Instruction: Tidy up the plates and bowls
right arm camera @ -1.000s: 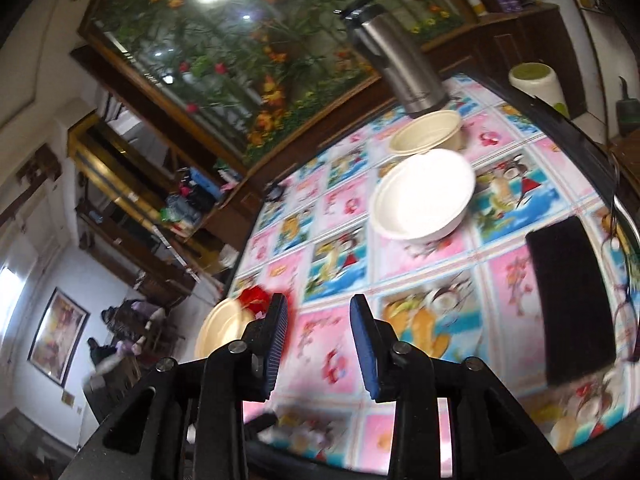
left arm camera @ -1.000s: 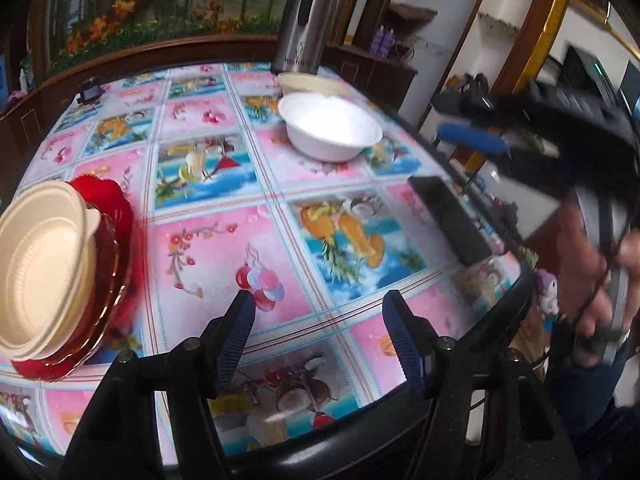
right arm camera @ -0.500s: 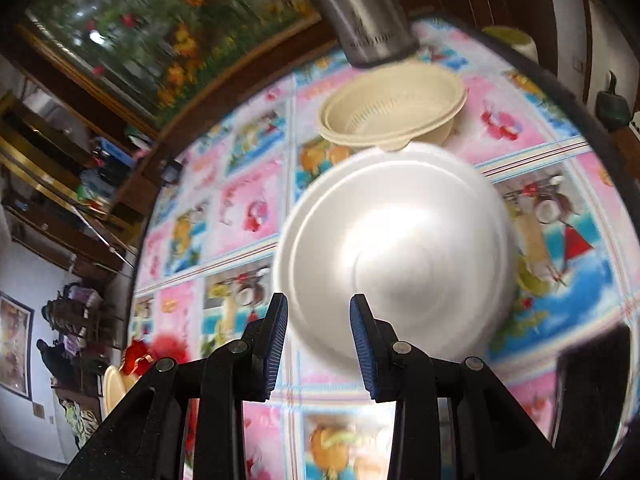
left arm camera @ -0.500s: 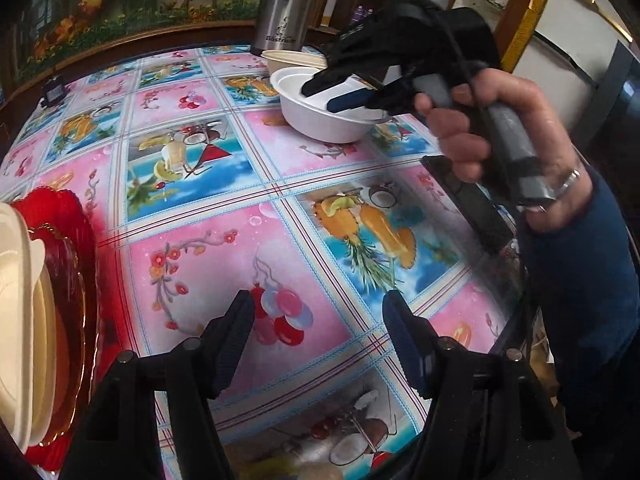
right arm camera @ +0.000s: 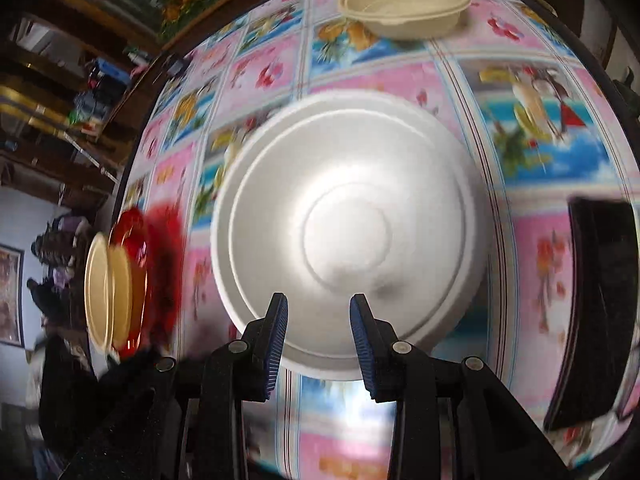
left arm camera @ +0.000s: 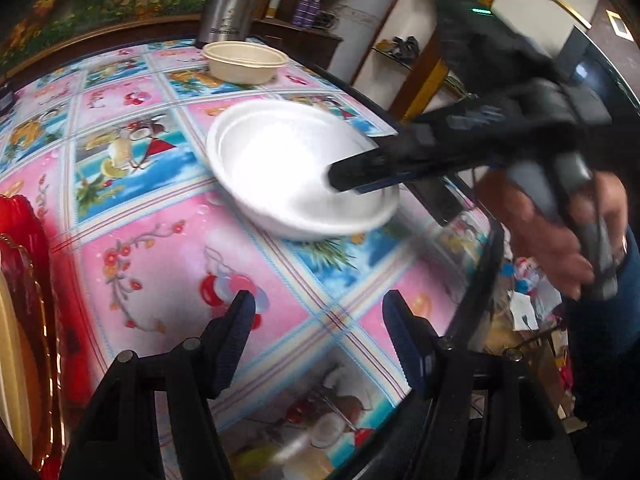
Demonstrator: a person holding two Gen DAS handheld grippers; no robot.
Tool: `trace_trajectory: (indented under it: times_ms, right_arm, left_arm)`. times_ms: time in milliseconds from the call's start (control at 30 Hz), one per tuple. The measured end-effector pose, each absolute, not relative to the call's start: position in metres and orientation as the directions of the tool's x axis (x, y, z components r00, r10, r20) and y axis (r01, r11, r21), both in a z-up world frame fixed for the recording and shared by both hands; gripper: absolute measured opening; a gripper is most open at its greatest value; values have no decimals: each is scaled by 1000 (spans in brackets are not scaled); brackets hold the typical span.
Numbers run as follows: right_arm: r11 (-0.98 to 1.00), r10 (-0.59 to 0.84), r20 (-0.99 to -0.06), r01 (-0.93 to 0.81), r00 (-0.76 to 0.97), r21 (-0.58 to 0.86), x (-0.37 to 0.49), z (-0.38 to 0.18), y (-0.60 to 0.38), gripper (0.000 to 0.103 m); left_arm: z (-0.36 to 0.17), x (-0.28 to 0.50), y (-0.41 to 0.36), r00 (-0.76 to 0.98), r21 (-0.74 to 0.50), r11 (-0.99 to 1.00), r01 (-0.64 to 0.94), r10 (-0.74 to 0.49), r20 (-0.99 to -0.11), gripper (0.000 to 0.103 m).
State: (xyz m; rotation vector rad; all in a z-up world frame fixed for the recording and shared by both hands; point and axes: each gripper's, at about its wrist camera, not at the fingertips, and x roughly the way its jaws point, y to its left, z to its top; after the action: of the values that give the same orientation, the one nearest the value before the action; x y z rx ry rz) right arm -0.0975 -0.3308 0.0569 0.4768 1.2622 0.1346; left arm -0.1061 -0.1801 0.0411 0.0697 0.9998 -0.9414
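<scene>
Tabletop (left arm camera: 152,264) under pink-and-blue pictured oilcloth. Large white foam bowl (left arm camera: 296,168), centre, at right gripper (right arm camera: 319,316): fingers spread, tips over its near rim. Left gripper (left arm camera: 316,320): fingers spread, empty. Beige plastic bowl (right arm camera: 404,4), far side. Right view alone shows cream plates (right arm camera: 106,288) on red dish (right arm camera: 136,240)

1. One white bowl (right arm camera: 348,236), centre of the right wrist frame;
2. One beige bowl (right arm camera: 404,4), top;
3. One red plate (right arm camera: 138,240), left edge;
4. Two cream plates (right arm camera: 108,288) on it;
5. One black slab (right arm camera: 596,280), right edge.
</scene>
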Motion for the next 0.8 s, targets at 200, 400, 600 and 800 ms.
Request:
trace_trajectory:
  times_ms: [200, 400, 600, 800]
  right_arm:
    - [915, 191, -819, 203, 542, 348, -159, 107, -349, 35]
    - [889, 134, -771, 269, 622, 371, -179, 106, -378, 35]
    - [880, 190, -758, 233, 624, 413, -176, 87, -381, 35]
    - [884, 241, -736, 171, 633, 436, -164, 77, -384, 35]
  left_arm:
    - [47, -115, -173, 221, -375, 641, 669, -654, -723, 65]
    - [58, -98, -159, 310, -407, 728, 552, -632, -710, 65]
    - [69, -72, -169, 372, -382, 788, 483, -579, -726, 48]
    - [64, -46, -186, 371, -365, 812, 455, -546, -752, 35]
